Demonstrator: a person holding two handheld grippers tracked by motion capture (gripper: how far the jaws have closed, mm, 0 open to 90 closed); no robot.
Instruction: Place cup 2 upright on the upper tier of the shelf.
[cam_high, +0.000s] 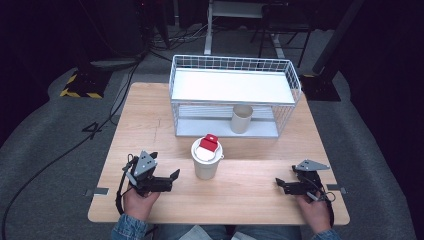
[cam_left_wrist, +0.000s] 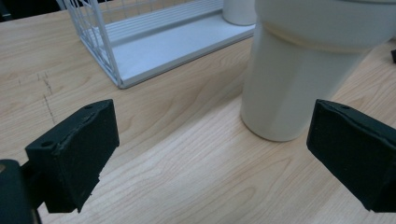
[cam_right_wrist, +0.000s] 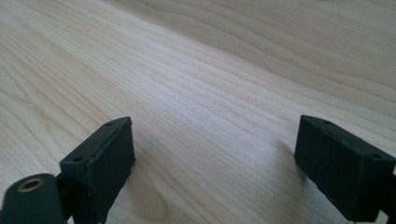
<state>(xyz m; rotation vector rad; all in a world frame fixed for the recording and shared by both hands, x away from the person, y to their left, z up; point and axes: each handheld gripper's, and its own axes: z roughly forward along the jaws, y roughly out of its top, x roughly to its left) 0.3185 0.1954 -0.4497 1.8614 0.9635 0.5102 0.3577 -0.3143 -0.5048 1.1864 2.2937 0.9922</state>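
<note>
Light wooden counter (cam_high: 250, 190), four edges, wide bare room along the near side and on the left. Two hand-held grippers, both near the near edge: left hand-held gripper (cam_high: 167, 179) released, jaws wide apart, just left of the tall white plastic cup (cam_high: 206, 165), not touching it; right hand-held gripper (cam_high: 281, 185) released also, jaws apart over bare wood, well apart from the cup, close to the right edge. Between the two, open wood. Two cups counted: the tall one at the middle, with one small red block (cam_high: 210, 142) on its lid; one beige cup (cam_high: 241, 119) upright on the lower shelf of the white wire rack (cam_high: 292, 75). One rack, at the far side, its open front facing near, a narrow strip of counter between it and the tall cup.
</note>
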